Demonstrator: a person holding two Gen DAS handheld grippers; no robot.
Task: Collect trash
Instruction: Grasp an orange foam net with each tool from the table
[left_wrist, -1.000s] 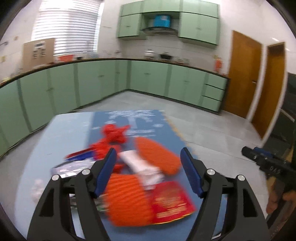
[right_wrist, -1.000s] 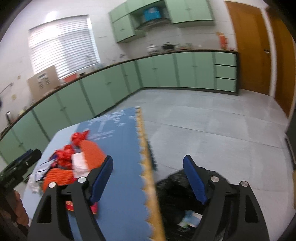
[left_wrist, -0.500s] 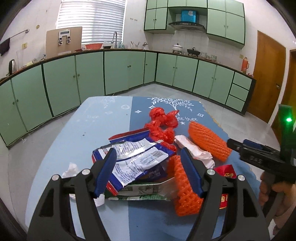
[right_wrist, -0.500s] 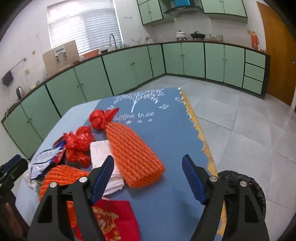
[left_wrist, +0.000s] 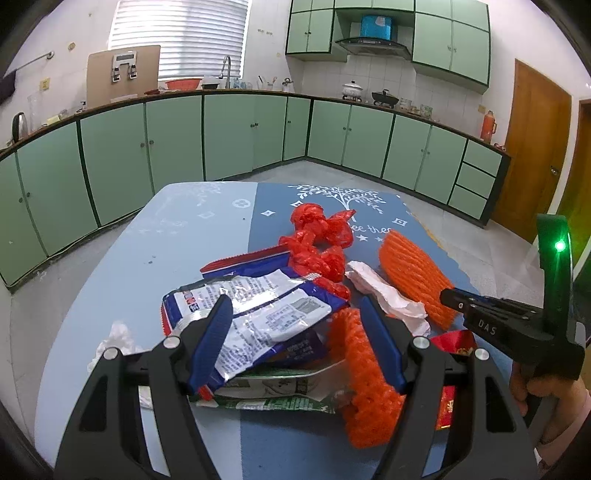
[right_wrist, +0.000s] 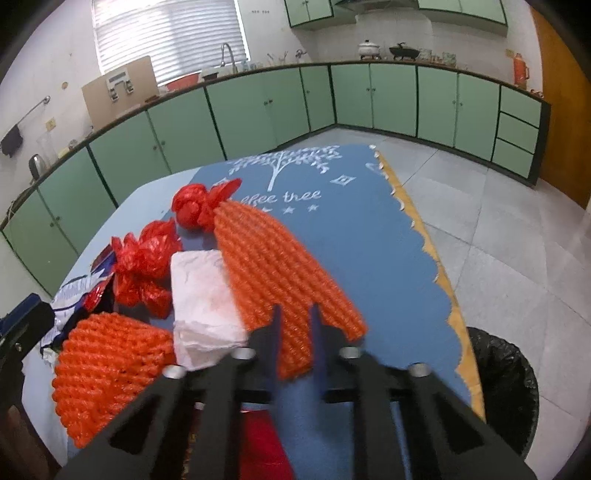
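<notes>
Green cabinets ring the kitchen behind our blue bench (left_wrist: 155, 258). From the left wrist we see the left tongs (left_wrist: 295, 332) spread wide over a silver snack wrapper (left_wrist: 258, 314), gripping nothing. Only the right wrist view shows the black bin (right_wrist: 498, 384) on the floor, and the right tongs (right_wrist: 295, 343) closing tight on the near end of the long orange foam net (right_wrist: 273, 266).

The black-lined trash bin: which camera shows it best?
The right wrist view: the trash bin shows on the floor beside the table, its rim partly cut off. The left wrist view does not show it at all.
</notes>
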